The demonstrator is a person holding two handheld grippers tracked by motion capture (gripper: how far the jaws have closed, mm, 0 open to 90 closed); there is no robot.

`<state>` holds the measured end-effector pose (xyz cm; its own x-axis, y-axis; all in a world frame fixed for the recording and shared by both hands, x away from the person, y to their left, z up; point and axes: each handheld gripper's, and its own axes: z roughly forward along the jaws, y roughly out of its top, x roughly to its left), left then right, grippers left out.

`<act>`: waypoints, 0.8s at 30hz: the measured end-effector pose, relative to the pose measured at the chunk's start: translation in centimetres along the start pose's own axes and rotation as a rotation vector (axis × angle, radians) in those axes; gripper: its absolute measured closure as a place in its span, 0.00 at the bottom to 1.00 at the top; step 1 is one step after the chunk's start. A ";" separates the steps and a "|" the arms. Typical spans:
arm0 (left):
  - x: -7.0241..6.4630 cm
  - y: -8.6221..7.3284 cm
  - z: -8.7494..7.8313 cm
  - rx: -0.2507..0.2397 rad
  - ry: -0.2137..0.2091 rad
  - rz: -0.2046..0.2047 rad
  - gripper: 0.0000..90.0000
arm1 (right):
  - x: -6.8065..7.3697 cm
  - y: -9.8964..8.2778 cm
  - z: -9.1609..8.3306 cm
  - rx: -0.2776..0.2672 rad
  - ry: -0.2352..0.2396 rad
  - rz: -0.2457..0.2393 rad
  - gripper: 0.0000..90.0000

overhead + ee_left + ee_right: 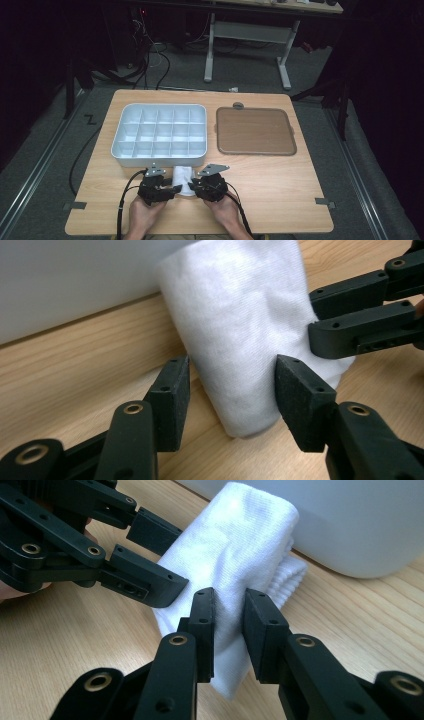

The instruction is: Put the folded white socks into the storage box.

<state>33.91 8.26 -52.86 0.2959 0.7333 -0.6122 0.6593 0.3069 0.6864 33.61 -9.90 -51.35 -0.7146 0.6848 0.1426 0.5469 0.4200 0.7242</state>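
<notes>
Near table edge, just before the compartment tray (159, 131) | white cloth (183, 179): right gripper (229, 607) pinching its corner; left gripper (232, 375) spread astride the fold | next, likely: left closes for unfolding

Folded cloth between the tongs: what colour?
White, plain, with a fine knit weave; the cloth shows best in the right gripper view.

Both hands come in over the near edge of the tabletop, close together and angled toward each other. The left gripper (176, 188) points right, its jaws spread wide and straddling the cloth (183, 179). The right gripper (192, 186) points left, its jaws narrowed and pinching a fold of it.
</notes>
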 end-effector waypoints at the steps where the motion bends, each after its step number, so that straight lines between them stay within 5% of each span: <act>1: 0.2 0.0 -0.1 0.001 0.004 -0.004 0.55 | 0.2 0.0 0.1 0.001 0.003 0.000 0.84; 6: 0.8 0.1 -0.8 -0.002 0.039 0.015 0.59 | 0.7 0.1 -0.1 -0.002 0.001 -0.041 0.83; 10: 1.2 0.6 -0.9 0.001 0.036 -0.030 0.54 | 0.7 -0.1 -1.0 -0.014 -0.011 -0.040 0.81; 19: 0.0 3.3 -0.8 -0.064 -0.054 -0.133 0.37 | 0.2 -0.4 -2.8 -0.044 -0.034 -0.026 0.79; 24: -0.1 3.7 1.1 -0.040 -0.007 -0.143 0.36 | -1.2 -1.3 -3.9 -0.056 -0.082 0.003 0.77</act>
<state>37.11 8.70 -50.69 0.2058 0.6765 -0.7071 0.6670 0.4317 0.6072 32.01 -13.62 -49.81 -0.6733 0.7337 0.0909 0.5222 0.3849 0.7610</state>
